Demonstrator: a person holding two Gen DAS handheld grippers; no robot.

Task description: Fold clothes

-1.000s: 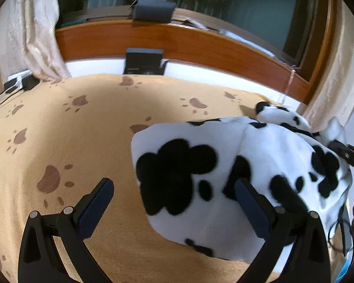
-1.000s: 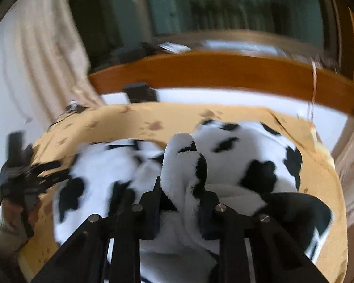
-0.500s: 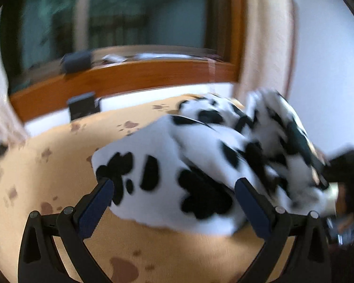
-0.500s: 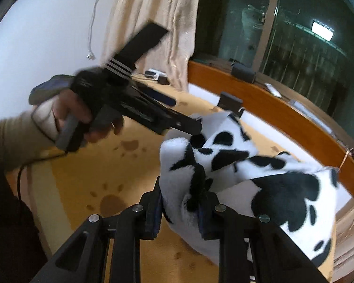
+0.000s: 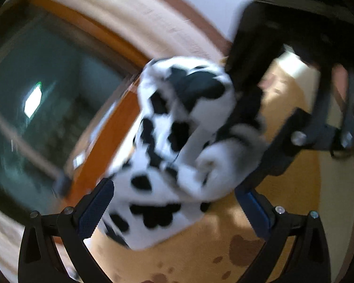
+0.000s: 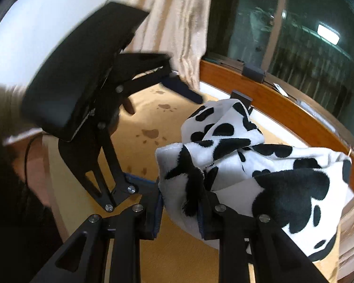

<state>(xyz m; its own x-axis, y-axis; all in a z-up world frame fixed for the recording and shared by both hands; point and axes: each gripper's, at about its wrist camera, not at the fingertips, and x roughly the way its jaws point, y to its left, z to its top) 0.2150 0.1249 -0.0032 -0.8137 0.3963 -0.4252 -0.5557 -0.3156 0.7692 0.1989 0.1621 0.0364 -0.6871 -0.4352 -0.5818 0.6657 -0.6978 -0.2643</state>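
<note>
A white fleece garment with black cow patches (image 6: pixel 259 165) is bunched and lifted off the bed. My right gripper (image 6: pixel 180 202) is shut on a thick fold of it, and the rest hangs to the right. My left gripper (image 5: pixel 174 210) stands wide open with the hanging garment (image 5: pixel 177 141) just beyond its blue pads (image 5: pixel 94 207), which do not press on it. This view is blurred and tilted. There the right gripper (image 5: pixel 254 136) pinches the cloth from the right. Seen from the right wrist, the left gripper (image 6: pixel 174 139) reaches in from the left, close to the held fold.
A tan blanket with brown paw prints (image 6: pixel 153 122) covers the bed beneath. A wooden ledge (image 6: pixel 283 99) with small dark boxes runs along the far side under a dark window. A cream curtain (image 6: pixel 177 23) hangs at the back left. A hand and sleeve (image 6: pixel 2 99) hold the left gripper.
The right gripper lifted the garment's fold off the bed and swung left. The left gripper rolled strongly and came in close beside the right gripper, still open.
</note>
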